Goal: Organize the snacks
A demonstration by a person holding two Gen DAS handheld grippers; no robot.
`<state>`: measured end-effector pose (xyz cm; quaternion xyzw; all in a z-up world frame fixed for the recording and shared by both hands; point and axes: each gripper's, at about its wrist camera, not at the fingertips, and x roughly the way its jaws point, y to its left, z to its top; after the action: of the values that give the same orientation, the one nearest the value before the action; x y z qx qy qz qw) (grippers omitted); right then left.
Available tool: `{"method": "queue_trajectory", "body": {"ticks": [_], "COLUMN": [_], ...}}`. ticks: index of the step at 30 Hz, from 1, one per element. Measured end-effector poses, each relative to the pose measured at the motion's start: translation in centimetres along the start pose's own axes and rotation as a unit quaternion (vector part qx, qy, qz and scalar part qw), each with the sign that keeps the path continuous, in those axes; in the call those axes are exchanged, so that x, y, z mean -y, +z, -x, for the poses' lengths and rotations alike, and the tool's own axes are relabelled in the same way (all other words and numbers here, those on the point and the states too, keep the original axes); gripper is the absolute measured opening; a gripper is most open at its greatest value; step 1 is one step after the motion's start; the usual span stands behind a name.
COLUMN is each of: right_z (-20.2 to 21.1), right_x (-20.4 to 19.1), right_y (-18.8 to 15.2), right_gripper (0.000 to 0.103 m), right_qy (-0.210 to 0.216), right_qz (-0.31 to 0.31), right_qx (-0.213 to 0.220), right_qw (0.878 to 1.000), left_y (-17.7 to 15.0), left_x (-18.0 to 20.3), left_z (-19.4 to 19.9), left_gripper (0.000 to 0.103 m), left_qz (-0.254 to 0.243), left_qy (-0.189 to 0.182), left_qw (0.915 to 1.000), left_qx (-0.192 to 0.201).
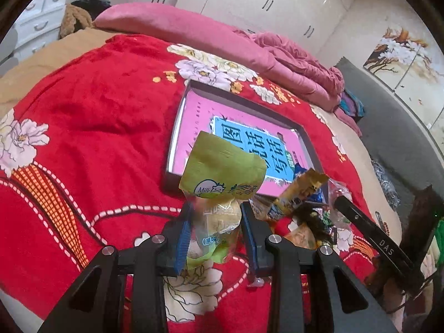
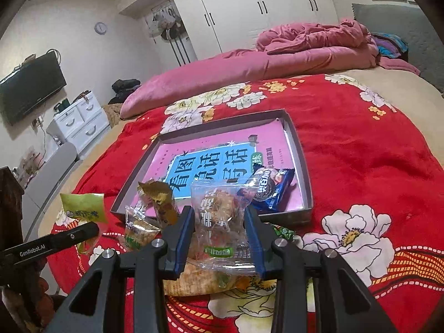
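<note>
My left gripper [image 1: 216, 213] is shut on a green-topped clear snack packet [image 1: 222, 172], held above the red blanket near the box's front edge. The packet and the left gripper [image 2: 83, 229] also show in the right wrist view. My right gripper [image 2: 217, 216] is shut on a clear packet of brown snacks [image 2: 219, 211], just in front of the shallow grey box [image 2: 301, 149]. The box holds a pink book [image 2: 194, 149] and a dark blue cookie packet [image 2: 270, 188]. A pile of loose snack packets [image 1: 302, 211] lies beside the box; the right gripper [image 1: 369, 227] reaches into it.
The box [image 1: 177, 127] lies on a red flowered blanket [image 1: 91, 105] on a bed. A rolled pink quilt [image 2: 249, 66] lies along the far side. White drawers [image 2: 77, 122], a wall TV [image 2: 30, 88] and white wardrobes [image 2: 249, 8] stand beyond.
</note>
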<state>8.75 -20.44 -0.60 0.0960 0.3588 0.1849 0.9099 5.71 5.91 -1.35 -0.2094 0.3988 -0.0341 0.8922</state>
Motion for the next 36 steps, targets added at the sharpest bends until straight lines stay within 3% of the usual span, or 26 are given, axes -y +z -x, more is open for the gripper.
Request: {"method": "queue_trajectory", "body": {"ticks": [17,36], "right_z": [0.2,-0.9], "right_x": [1.2,1.4], "right_y": [1.0,2.0], "right_gripper": [0.038,0.038], "right_qy": [-0.028,-0.04], "right_qz": [-0.016,-0.015], "right_qx": [0.025,0.035], "right_qw": [0.999,0.998], "left_y": [2.0,3.7], "left_x": [-1.3,-1.2], "left_z": [-1.1,-3.9], "left_gripper": [0.034,0.035], "left_qz": [0.022,0.015], "left_qy": [0.02,0.027], "left_qw": [0.9993,0.9994], "left_qx": [0.023,0.019]}}
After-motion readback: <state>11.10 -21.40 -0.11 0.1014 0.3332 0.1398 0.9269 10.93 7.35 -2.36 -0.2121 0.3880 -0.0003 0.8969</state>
